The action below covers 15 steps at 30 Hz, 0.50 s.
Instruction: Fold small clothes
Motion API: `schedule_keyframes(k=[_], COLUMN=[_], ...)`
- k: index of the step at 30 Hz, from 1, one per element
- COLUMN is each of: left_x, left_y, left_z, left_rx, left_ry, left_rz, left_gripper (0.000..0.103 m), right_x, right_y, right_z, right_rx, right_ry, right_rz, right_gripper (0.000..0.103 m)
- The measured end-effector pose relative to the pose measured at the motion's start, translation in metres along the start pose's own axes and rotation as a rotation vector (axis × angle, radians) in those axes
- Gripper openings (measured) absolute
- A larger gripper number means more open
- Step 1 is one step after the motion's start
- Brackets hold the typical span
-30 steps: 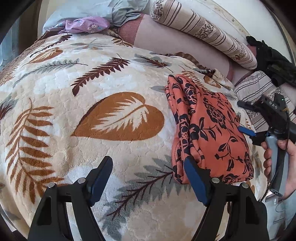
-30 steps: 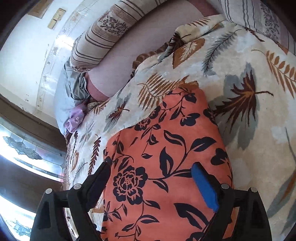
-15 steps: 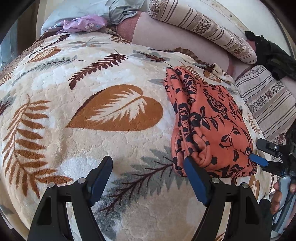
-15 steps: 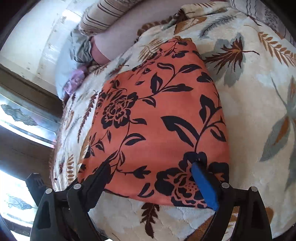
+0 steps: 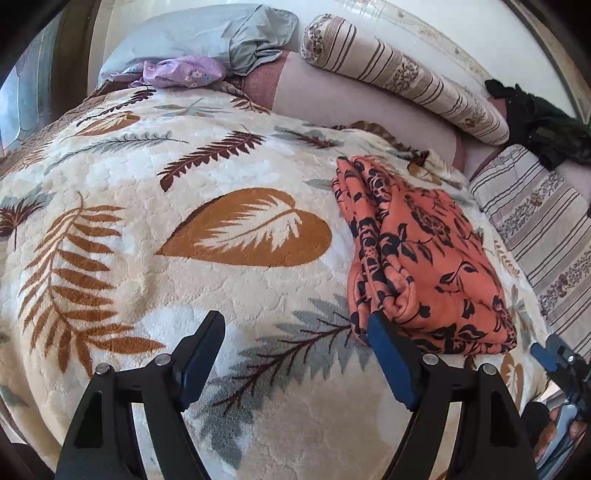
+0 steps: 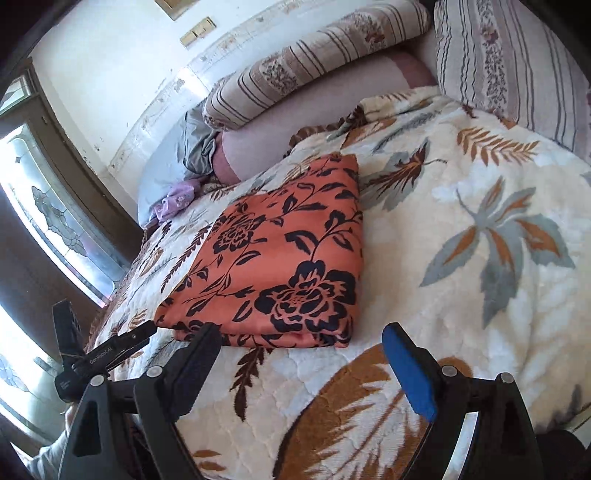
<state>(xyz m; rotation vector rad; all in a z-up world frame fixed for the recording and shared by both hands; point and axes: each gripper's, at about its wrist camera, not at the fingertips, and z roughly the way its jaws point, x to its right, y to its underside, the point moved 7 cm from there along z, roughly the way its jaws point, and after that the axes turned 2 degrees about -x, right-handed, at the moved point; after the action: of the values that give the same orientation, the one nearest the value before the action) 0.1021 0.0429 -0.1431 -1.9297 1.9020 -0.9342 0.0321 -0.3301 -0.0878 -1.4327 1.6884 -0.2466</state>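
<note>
A folded orange cloth (image 6: 280, 254) with a black flower print lies flat on a cream blanket (image 6: 480, 314) patterned with leaves, which covers a bed. The cloth is a neat rectangle, its long axis running away from both cameras toward the striped bolster pillow (image 5: 402, 77) at the head of the bed.

The right gripper (image 6: 301, 363) hovers just short of the cloth's near edge, jaws spread wide and empty, one finger at the cloth's front corner. The cloth lies straight ahead of it and a little to its left. The left gripper (image 5: 295, 356) is also spread wide and holds nothing; its right finger sits against the cloth's layered, stacked side edge, so the cloth lies off to its right. The right gripper appears the better placed, facing a short edge squarely.

No containers are in view. A lilac garment (image 5: 181, 70) lies crumpled near a grey pillow (image 5: 207, 33) at the far end, likely the next piece to fold.
</note>
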Motion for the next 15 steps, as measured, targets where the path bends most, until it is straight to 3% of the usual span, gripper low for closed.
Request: schedule_keyframes(k=[3, 6, 11, 15], left_x=[0.006, 0.022, 0.048, 0.065], left_y=[0.002, -0.004, -0.015, -0.038], left_z=[-0.008, -0.027, -0.025, -0.027], left_rx=[-0.028, 0.022, 0.007, 0.067], left_ry=[-0.041, -0.061, -0.040, 0.006], left_rz=[-0.001, 0.016, -0.010, -0.063], left_gripper=[0.080, 0.080, 0.080, 0.080], right_x=[0.000, 0.005, 0.018, 0.029], right_y=[-0.009, -0.010, -0.005, -0.002], right_z=[-0.008, -0.010, -0.014, -0.017], right_rx=[0.048, 0.058, 0.037, 0.025], right_ry=[0.000, -0.017, -0.073, -0.106], right_rz=[-0.025, -0.017, 0.067, 0.111], right_gripper=[0.091, 0.091, 0.091, 0.091])
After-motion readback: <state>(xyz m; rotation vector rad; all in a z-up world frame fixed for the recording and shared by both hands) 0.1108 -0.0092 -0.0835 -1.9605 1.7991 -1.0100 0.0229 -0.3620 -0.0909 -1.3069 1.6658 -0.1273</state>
